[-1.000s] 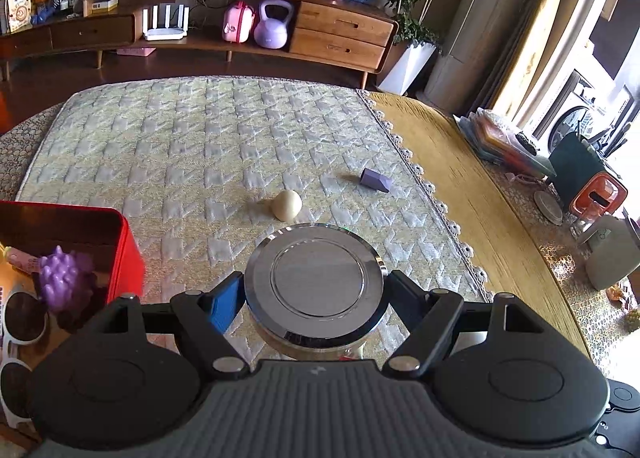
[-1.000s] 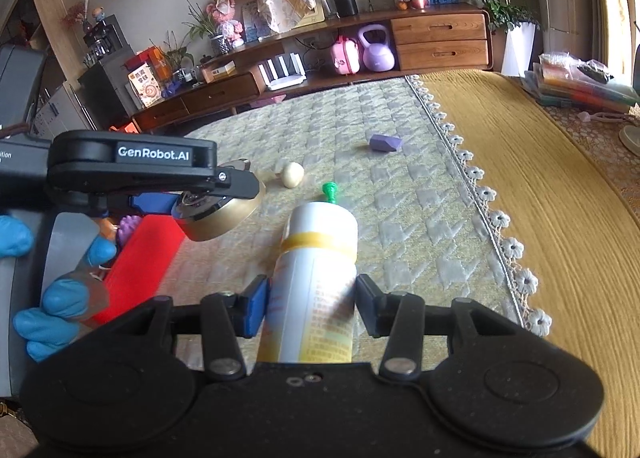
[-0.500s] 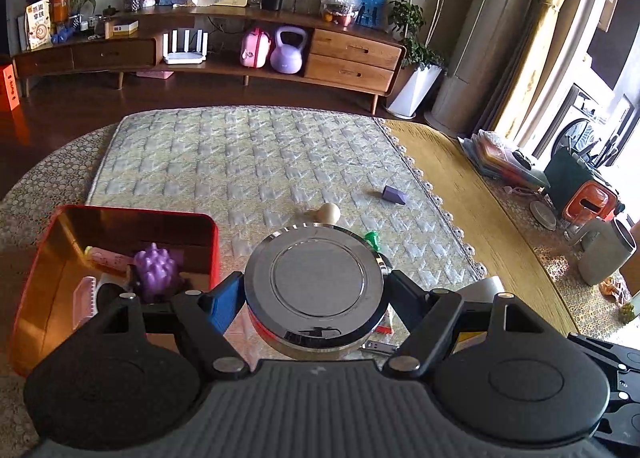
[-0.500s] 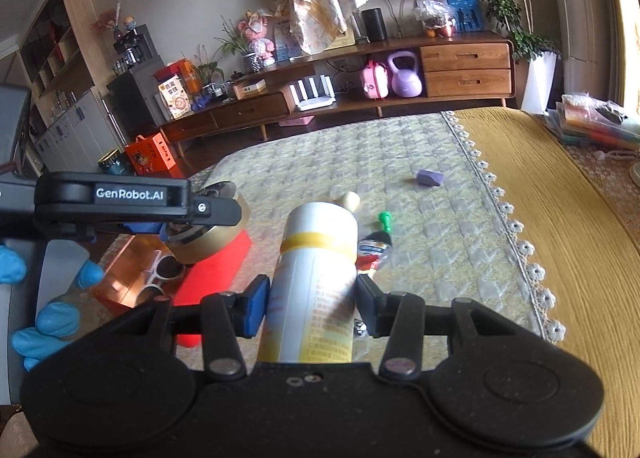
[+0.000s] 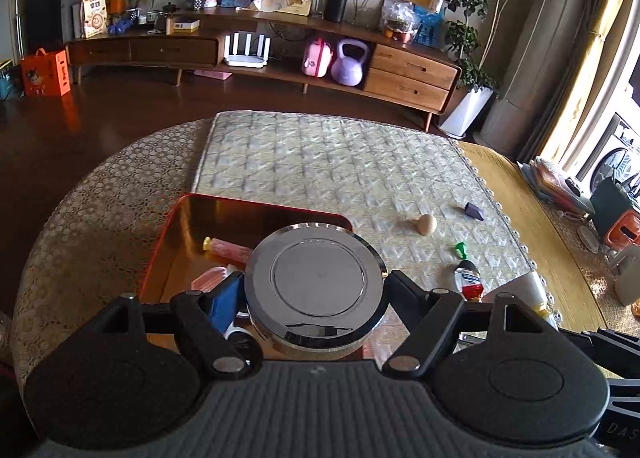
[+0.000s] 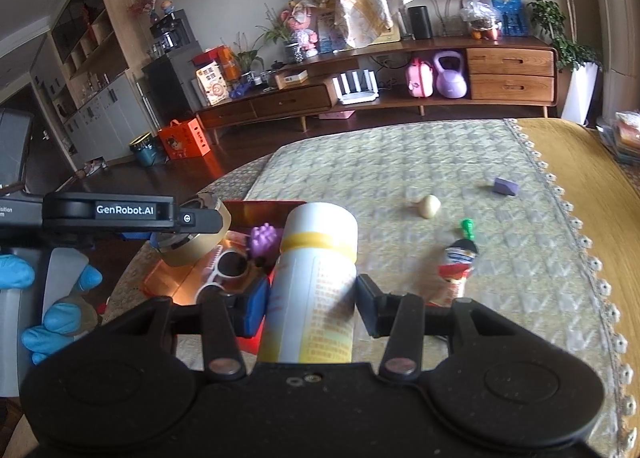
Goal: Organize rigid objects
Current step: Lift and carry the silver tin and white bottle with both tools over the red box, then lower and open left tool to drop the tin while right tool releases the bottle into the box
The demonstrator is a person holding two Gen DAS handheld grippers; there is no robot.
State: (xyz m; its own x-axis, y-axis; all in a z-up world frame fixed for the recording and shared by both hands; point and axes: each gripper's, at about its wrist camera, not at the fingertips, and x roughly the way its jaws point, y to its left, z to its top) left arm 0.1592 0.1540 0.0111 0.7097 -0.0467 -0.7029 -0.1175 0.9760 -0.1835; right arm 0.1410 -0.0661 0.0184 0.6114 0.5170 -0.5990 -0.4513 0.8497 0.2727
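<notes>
The left gripper [image 5: 316,290] pinches a round chrome-lidded tin [image 5: 316,282] over the red box [image 5: 240,214]. The right gripper [image 6: 312,302], to its right, clamps a white bottle [image 6: 316,278].

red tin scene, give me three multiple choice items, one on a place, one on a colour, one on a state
1. Where are the white sunglasses?
A. in the red tin
B. on the yellow cloth
C. in the right claw

2. What colour is the small block lying far out on the quilted mat?
A. green
B. purple
C. orange

3. What is the right claw doing?
A. standing open and empty
B. shut on a round metal tin
C. shut on the white bottle

Answers: 1 A, the sunglasses lie inside the tin's walls; 2 B, the block is purple; 3 C, both pads press the bottle's sides.
</notes>
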